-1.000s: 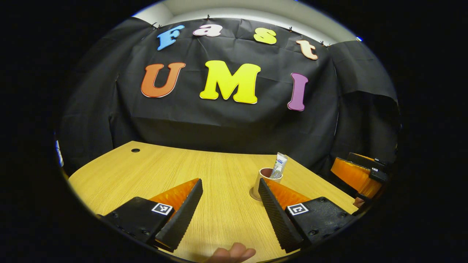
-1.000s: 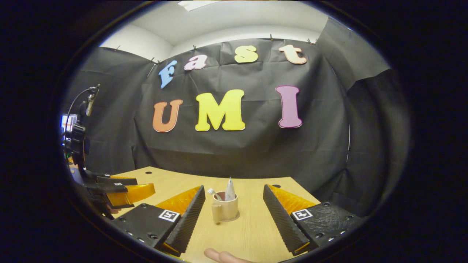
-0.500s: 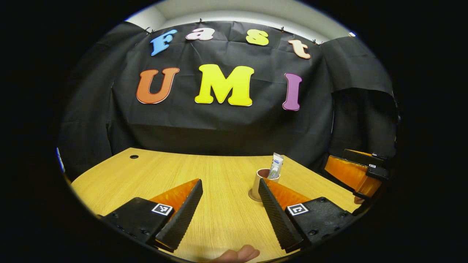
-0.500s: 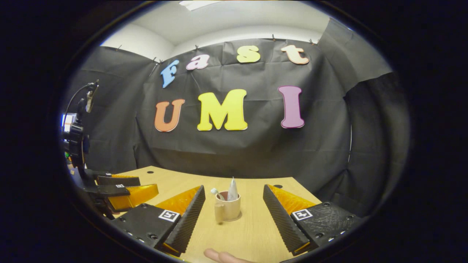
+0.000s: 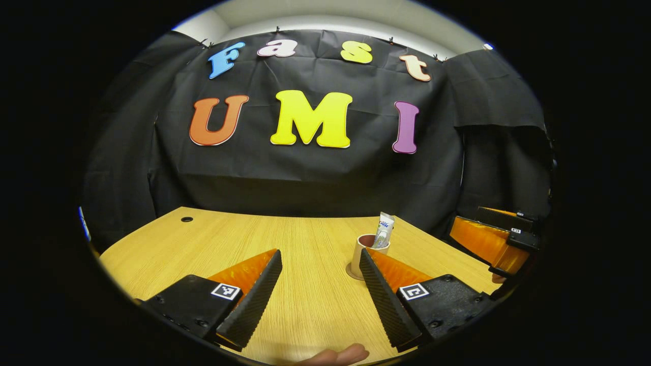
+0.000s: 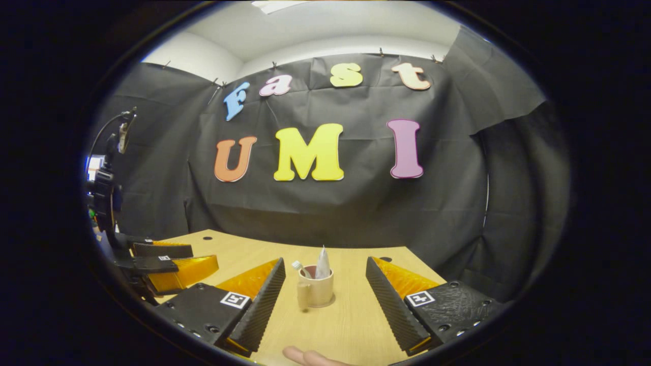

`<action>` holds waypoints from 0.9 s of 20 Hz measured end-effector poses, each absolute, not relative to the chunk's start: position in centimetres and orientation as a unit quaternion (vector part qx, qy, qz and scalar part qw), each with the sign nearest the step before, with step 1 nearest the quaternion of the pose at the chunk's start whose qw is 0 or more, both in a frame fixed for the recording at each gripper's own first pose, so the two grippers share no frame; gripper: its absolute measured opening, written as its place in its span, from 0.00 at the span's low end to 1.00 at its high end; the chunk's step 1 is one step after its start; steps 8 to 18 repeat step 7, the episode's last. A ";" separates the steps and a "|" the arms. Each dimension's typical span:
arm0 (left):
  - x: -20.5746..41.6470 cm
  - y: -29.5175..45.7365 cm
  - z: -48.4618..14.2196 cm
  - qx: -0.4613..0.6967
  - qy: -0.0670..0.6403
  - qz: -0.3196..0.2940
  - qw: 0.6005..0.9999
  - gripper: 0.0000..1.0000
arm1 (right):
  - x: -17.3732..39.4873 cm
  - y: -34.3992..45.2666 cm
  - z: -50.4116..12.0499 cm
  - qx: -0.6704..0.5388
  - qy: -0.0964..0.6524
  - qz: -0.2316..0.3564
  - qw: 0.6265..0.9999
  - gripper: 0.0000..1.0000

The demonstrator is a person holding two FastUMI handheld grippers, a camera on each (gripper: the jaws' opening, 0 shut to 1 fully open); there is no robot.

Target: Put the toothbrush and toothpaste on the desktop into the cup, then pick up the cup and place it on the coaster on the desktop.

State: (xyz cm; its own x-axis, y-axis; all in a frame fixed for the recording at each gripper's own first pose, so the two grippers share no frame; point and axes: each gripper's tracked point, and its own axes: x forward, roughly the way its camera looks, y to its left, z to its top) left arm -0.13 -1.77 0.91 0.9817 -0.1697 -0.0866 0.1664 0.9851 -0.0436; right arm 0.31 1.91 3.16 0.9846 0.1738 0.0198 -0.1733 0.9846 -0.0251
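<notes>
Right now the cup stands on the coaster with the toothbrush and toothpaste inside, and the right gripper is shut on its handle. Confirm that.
Not quite. In the right gripper view the right gripper is open, its fingers apart on either side of the cup without touching it. The rest holds: toothbrush and toothpaste stand in the cup, which sits on the coaster.

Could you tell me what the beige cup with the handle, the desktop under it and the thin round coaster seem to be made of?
The beige handled cup looks like matte ceramic or plastic: smooth, opaque, thick-walled, without shine. The pictures leave open which. The light wooden desktop shows fine straight grain lines with an even low sheen, so probably wood-pattern laminate rather than raw wood. The thin brownish round coaster under the cup looks flat and dull, possibly cork or wood; too small to tell.
</notes>
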 end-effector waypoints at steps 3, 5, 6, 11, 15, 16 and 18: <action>-0.1 -2.0 1.1 -0.004 0.039 -0.084 0.996 0.98 | 0.3 1.9 3.2 -0.016 -0.014 0.086 0.996 0.95; -0.1 -2.2 1.1 0.005 0.035 -0.084 0.996 0.97 | 0.4 1.9 3.2 -0.016 -0.014 0.086 0.996 0.95; -0.1 -2.3 1.0 0.012 0.032 -0.084 0.996 0.97 | 0.4 1.9 3.0 -0.016 -0.013 0.084 0.996 0.95; -0.1 -2.4 1.1 0.018 0.029 -0.081 0.996 0.89 | 0.5 1.9 3.0 -0.016 -0.011 0.084 0.996 0.95; -0.1 -2.4 1.1 0.018 0.029 -0.081 0.996 0.89 | 0.5 1.9 3.0 -0.016 -0.011 0.084 0.996 0.95; -0.1 -2.4 1.1 0.018 0.029 -0.081 0.996 0.89 | 0.5 1.9 3.0 -0.016 -0.011 0.084 0.996 0.95; -0.1 -2.4 1.1 0.018 0.029 -0.081 0.996 0.89 | 0.5 1.9 3.0 -0.016 -0.011 0.084 0.996 0.95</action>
